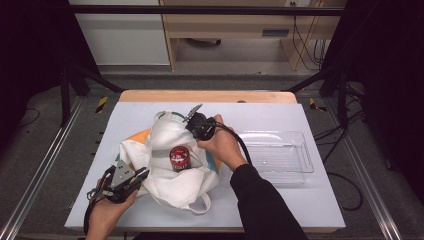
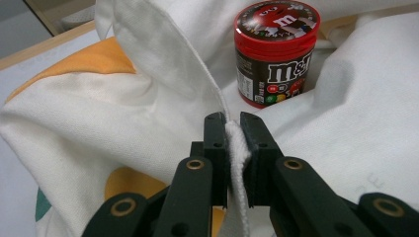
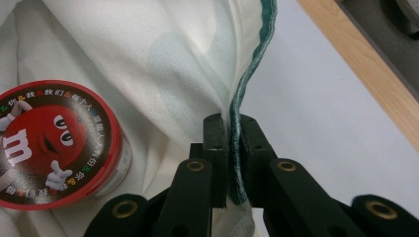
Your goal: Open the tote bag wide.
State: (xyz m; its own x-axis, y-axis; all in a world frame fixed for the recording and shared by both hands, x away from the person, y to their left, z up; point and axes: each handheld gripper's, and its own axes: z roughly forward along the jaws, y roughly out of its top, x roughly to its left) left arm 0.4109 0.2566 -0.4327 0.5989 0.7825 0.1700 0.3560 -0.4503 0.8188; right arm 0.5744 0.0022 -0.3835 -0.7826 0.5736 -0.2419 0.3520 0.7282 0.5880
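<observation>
While both grippers' jaws clamp its rim, the cloth bag (image 1: 172,165) holds an upright candy jar (image 1: 179,158).

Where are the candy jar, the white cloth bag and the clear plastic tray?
candy jar (image 2: 276,22), left gripper view, on its lid.
white cloth bag (image 1: 165,135), high view, on its far white side.
clear plastic tray (image 1: 305,160), high view, on its right rim.

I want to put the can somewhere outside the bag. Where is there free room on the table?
The clear tray right of the bag is empty. Bare table runs behind bag and tray, and along the near edge right of the sleeve. The middle is crowded: left gripper and right gripper pinch the bag's rim around the can.
</observation>
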